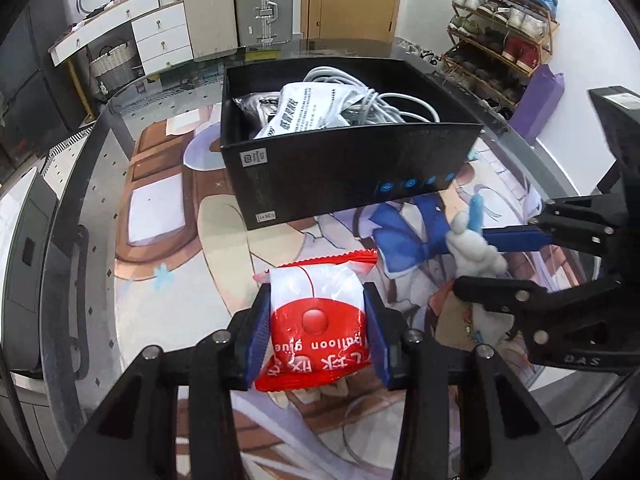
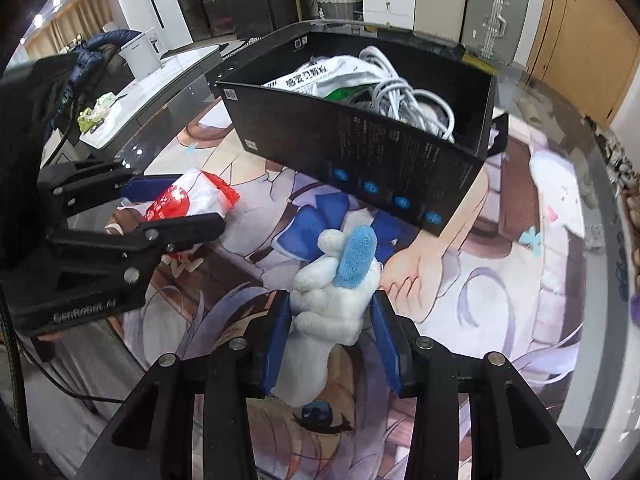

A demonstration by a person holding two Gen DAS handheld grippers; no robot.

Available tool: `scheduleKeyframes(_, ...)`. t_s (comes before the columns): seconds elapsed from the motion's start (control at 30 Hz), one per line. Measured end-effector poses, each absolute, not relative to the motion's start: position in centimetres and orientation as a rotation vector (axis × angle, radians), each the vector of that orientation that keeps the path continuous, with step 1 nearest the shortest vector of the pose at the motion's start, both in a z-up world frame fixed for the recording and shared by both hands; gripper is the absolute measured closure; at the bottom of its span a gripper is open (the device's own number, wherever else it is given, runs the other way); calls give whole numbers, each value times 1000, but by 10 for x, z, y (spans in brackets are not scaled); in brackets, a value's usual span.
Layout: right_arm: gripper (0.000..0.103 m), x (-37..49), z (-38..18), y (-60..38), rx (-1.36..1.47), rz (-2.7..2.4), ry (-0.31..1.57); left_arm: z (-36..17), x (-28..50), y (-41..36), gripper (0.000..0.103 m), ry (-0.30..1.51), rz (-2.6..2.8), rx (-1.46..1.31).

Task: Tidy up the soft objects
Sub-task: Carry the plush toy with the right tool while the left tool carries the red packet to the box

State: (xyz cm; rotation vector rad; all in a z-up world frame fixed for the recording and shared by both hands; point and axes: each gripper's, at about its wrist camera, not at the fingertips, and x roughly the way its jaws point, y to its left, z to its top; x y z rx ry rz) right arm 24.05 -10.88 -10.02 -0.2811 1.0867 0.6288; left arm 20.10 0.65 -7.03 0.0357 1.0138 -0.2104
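Observation:
A red and white packet (image 1: 316,344) printed "balloon glue" is squeezed between the blue pads of my left gripper (image 1: 316,300), which is shut on it just above the table. To its right, my right gripper (image 1: 470,264) is shut on a white plush toy (image 1: 480,256) with a blue ear. In the right wrist view the plush toy (image 2: 332,320) sits between the right gripper's (image 2: 330,300) pads, with the left gripper (image 2: 202,200) and packet (image 2: 176,200) off to the left. Beyond both stands an open black box (image 1: 340,168) (image 2: 360,148) holding white cables (image 1: 380,100) and a white pouch (image 1: 304,112).
A round glass table (image 1: 100,208) covered by a printed cartoon mat carries everything. Off the table stand a shoe rack (image 1: 500,20), a purple bag (image 1: 544,100), two suitcases (image 1: 260,0) and white drawers (image 1: 160,36). A side table (image 2: 132,92) with small items lies far left.

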Motion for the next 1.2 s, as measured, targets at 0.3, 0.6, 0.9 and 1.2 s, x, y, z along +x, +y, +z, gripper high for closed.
scheduleKeyframes(0.3,45,235,-96,-108,-263,643,1073,-73,198,-12,60,1021,-256,77)
scheduleKeyframes(0.6,45,236,-100,-112,-279,642,1083,-75,193,-16,47,1003,-231,104)
scheduleKeyframes(0.9,45,234,-107,-101,-354,634,1091,-78,196,-13,45,1020,-236,83)
scheduleKeyframes(1.2,49,230,-109,-92,-406,634,1090,-81,197,-14,44,1017,-234,96)
